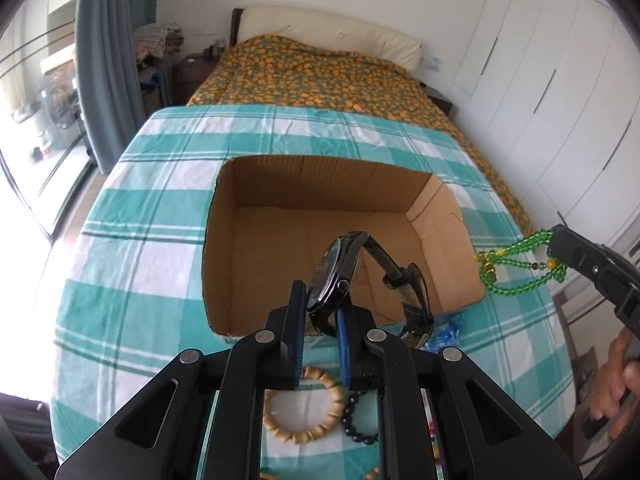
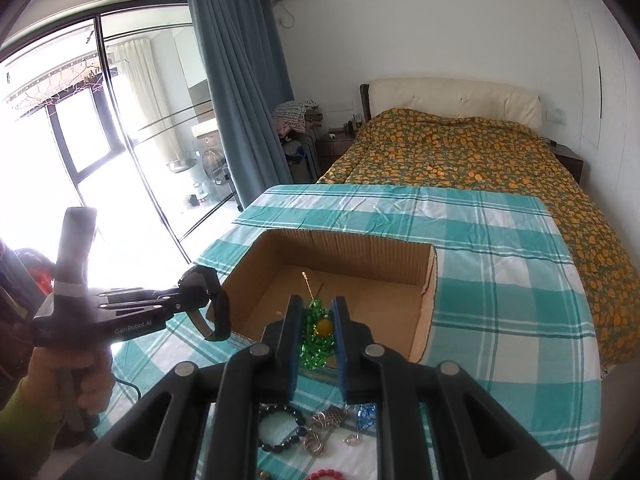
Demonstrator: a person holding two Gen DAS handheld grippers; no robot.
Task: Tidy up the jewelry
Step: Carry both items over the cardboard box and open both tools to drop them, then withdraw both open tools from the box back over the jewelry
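Several pieces lie half hidden under the gripper frames: wooden bead bracelet (image 1: pixel 306 408) cut by the fingers, black bead bracelet (image 1: pixel 356 420) partly covered, dark blue bead bracelet (image 2: pixel 280 426), silver metal piece (image 2: pixel 324 428) hard to identify, red bead bracelet (image 2: pixel 330 474) cut off at the lower edge, blue crystal piece (image 2: pixel 366 416) only partly seen; small gold item (image 2: pixel 310 286) on the box floor too thin to name.

Worktop (image 1: pixel 132 216) draped in teal-and-white checked cloth; open cardboard box (image 1: pixel 224 240) set on it, flaps out of sight; bed (image 1: pixel 320 76) with orange-flowered cover beyond; cream headboard, blue curtain (image 2: pixel 236 92), glass sliding doors at left, white wardrobe doors (image 1: pixel 540 92) at right, air conditioner high on the wall.

Wristwatch (image 1: pixel 336 284) dark, round-cased, with black strap hanging to the right and buckle dangling; clamped by the case in the left gripper (image 1: pixel 320 316), raised above the near edge of the box. Green bead necklace (image 2: pixel 318 336) translucent, bunched in loops, with a yellow bead and small gold fittings; pinched in the right gripper (image 2: pixel 318 332), held clear of the cloth near the box's right corner. Hand (image 1: pixel 616 380) on the right handle partly cut by the frame edge; other hand (image 2: pixel 84 372) in a yellow-green sleeve gripping the left handle.
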